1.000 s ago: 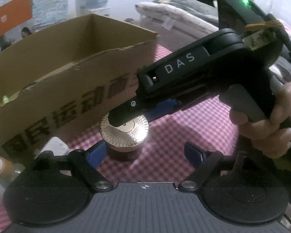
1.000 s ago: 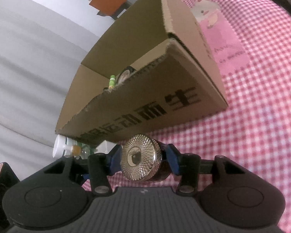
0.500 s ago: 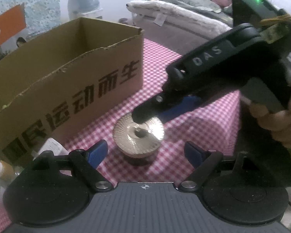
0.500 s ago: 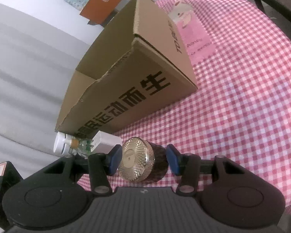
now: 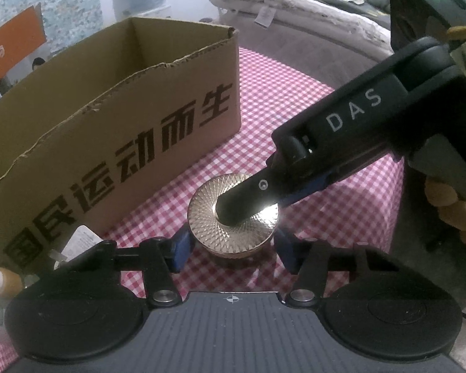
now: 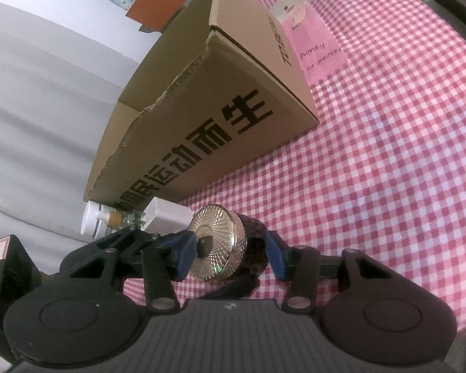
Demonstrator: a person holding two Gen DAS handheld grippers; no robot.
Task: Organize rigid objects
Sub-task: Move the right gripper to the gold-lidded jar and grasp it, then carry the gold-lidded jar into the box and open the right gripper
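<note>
A dark jar with a ribbed gold lid (image 6: 216, 242) hangs just above the checked cloth, in front of the open cardboard box (image 5: 139, 118). My right gripper (image 6: 230, 256) is shut on it, one pad on the lid's face and one on the base. In the left wrist view the right gripper's upper finger (image 5: 264, 186) lies across the gold lid (image 5: 208, 220). My left gripper (image 5: 232, 247) is closing, with the jar between its blue pads, which touch the lid's rim on both sides.
The box (image 6: 217, 118) has black print on its front wall. A white pump bottle (image 6: 93, 220) and a small white carton (image 6: 167, 214) lie at its left end. A pink card (image 6: 313, 46) lies behind it on the red-checked cloth (image 6: 372, 155). Bedding (image 5: 295, 0) is piled beyond.
My left gripper's jaws have come in from wide apart to the jar's sides. The right gripper keeps its hold on the jar and has drifted a little away from the box.
</note>
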